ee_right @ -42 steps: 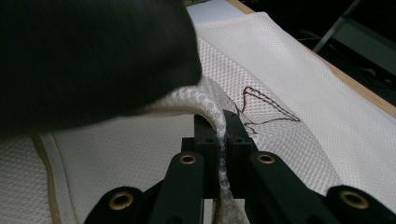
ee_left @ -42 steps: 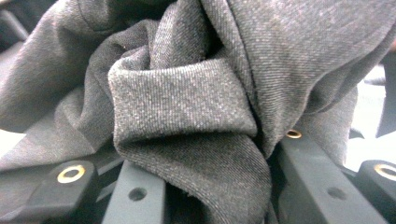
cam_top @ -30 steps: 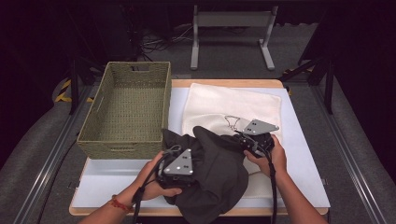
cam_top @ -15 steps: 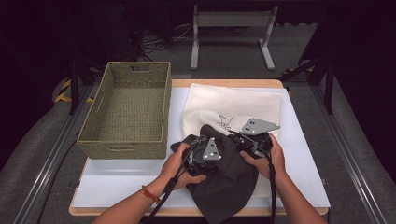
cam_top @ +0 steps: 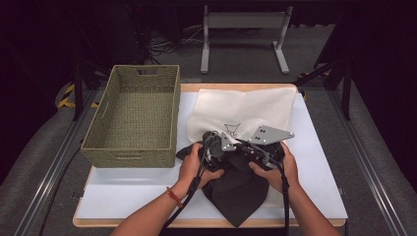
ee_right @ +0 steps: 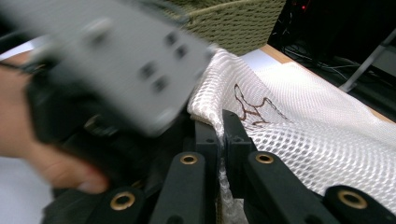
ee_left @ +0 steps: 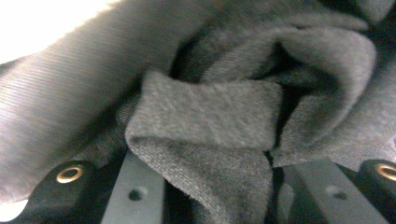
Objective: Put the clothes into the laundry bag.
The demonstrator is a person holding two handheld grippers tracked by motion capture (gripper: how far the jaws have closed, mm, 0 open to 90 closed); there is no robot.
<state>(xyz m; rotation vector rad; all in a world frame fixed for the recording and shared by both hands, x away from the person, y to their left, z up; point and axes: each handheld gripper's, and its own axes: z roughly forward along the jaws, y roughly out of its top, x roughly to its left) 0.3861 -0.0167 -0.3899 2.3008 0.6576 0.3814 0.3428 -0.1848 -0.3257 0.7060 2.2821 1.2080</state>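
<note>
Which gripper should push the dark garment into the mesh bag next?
Left, probably. The left gripper already has the dark garment bunched between its jaws, while the right gripper is clamped on the white mesh bag's edge, holding it.

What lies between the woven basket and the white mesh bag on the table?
In the high view, a bare strip of the white table top separates the basket from the mesh bag; nearer the person, dark cloth reaches toward the basket.

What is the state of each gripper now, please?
Left gripper: shut on the dark grey garment.
Right gripper: shut on the white mesh bag edge.
</note>
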